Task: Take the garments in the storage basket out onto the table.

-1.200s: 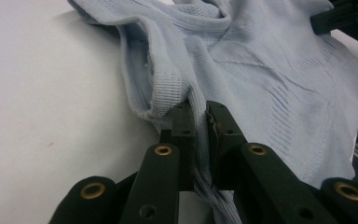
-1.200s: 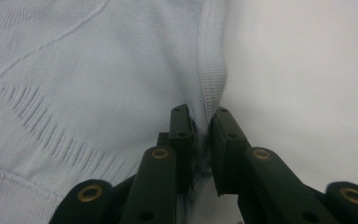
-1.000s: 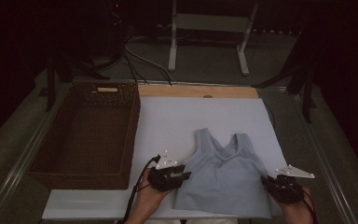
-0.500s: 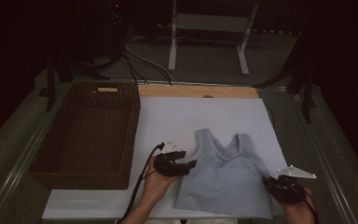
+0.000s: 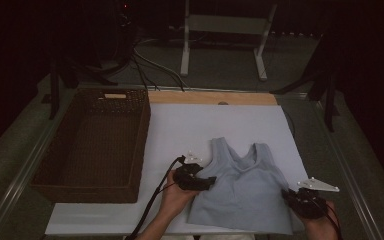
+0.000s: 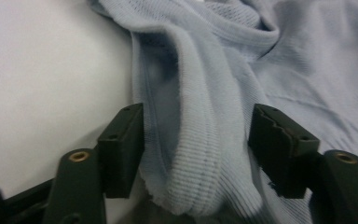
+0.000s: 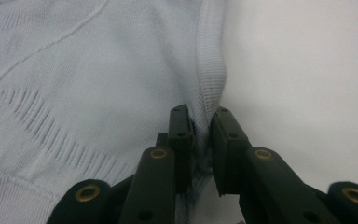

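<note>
A light blue tank top (image 5: 245,192) lies flat on the white sheet (image 5: 205,125), straps pointing away from me. My left gripper (image 5: 200,181) sits at the top's left edge below the armhole. In the left gripper view its jaws (image 6: 198,114) have just been opening, and a raised fold of the ribbed edge (image 6: 200,154) stands loose between the pads, which do not press on it. My right gripper (image 5: 289,196) is at the top's right side. There its jaws (image 7: 204,116) are shut on the ribbed side hem of the tank top (image 7: 98,70).
A dark wicker basket (image 5: 142,130) stands to the left of the sheet, its inside bare. A wooden strip (image 5: 210,97) borders the sheet's far edge. Behind the table are a metal stand (image 5: 225,25) and cables (image 5: 145,60). Bare sheet lies beyond the straps.
The left gripper has moved forward and a little right along the top's left edge, and its jaws have spread apart. The right gripper has kept still.
</note>
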Demonstrator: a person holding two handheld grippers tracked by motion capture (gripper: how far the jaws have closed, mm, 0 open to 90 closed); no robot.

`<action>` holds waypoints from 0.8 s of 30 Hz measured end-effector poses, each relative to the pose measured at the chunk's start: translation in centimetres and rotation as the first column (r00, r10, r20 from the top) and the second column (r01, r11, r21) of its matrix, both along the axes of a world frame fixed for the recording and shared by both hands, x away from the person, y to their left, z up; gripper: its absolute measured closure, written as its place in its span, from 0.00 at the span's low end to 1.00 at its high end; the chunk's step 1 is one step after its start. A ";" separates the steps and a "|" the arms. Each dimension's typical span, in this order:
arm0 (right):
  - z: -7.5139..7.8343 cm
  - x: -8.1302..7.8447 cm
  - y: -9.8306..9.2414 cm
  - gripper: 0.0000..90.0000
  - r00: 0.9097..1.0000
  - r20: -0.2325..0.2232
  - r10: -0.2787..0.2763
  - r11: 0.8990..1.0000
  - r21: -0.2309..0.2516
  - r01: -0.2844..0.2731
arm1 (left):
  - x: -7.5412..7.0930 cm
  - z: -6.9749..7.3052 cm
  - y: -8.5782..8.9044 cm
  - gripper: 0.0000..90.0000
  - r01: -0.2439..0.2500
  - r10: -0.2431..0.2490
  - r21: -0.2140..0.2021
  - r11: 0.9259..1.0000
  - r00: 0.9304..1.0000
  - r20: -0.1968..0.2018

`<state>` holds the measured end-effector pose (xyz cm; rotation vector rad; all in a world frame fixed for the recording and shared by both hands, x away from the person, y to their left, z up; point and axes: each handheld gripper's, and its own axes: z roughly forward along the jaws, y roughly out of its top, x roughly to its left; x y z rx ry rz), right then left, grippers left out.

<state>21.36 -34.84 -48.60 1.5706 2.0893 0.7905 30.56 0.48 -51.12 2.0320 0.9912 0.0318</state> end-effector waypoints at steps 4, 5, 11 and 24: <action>0.0 0.0 0.1 0.89 1.000 0.001 0.003 1.000 -0.001 -0.003 | 0.2 -0.3 -0.2 0.47 0.020 -0.020 -0.011 1.000 0.999 -0.039; 0.0 0.0 0.1 0.89 1.000 0.002 0.003 1.000 -0.001 -0.003 | 0.2 -0.4 -0.3 0.55 0.026 -0.027 -0.012 1.000 0.999 -0.045; 0.1 0.0 0.2 0.89 1.000 0.005 0.005 1.000 0.002 -0.005 | 0.5 0.4 -0.1 0.93 0.021 -0.022 -0.047 0.999 0.999 -0.033; 0.6 2.1 1.8 0.89 0.999 0.030 0.034 0.999 0.001 -0.034 | 1.5 2.4 2.1 0.96 -0.059 0.060 -0.055 0.997 0.998 0.030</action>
